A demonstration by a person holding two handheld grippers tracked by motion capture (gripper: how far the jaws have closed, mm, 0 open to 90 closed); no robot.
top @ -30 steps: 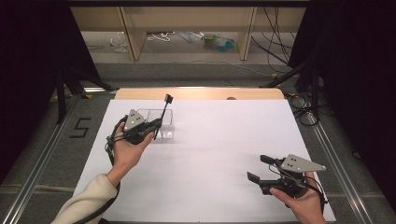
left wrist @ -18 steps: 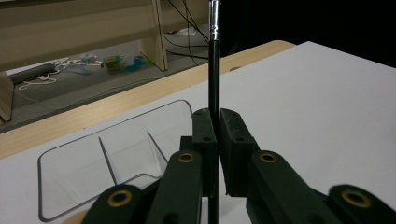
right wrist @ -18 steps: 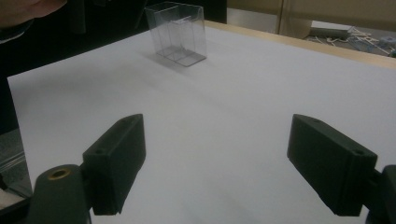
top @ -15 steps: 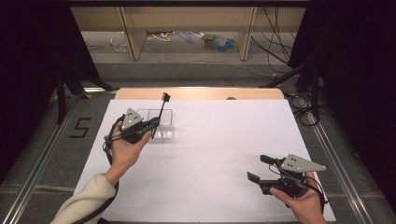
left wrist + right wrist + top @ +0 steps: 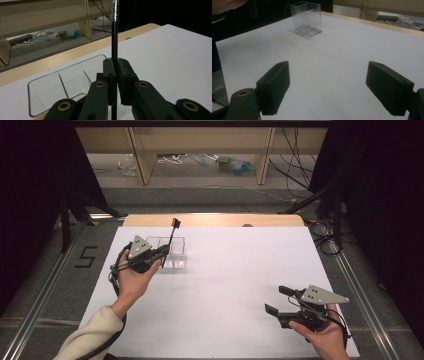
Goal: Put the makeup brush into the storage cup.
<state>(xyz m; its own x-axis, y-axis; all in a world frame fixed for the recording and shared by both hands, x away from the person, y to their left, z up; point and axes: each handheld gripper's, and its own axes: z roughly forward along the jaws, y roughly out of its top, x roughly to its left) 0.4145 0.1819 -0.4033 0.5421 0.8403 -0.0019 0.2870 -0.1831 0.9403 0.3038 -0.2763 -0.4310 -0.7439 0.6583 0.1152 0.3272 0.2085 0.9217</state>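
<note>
My left gripper (image 5: 161, 252) is shut on a thin black brush (image 5: 171, 238) that stands nearly upright, its head up. It hovers at the near left side of a clear divided box (image 5: 178, 253) at the table's far left. In the left gripper view the jaws (image 5: 116, 68) pinch the black handle (image 5: 114, 37) below its silver ferrule, with the clear box (image 5: 50, 85) behind them. My right gripper (image 5: 276, 299) is held open at the near right of the white table, with nothing between its fingers (image 5: 274, 83). From the right gripper view, the box (image 5: 307, 18) stands far off.
A white sheet (image 5: 235, 270) covers the table, with a wooden strip (image 5: 215, 220) along the far edge. Beyond it are wooden shelf legs (image 5: 142, 165) and cables and clutter (image 5: 235, 165) on the floor. Black stand legs (image 5: 320, 205) flank the table.
</note>
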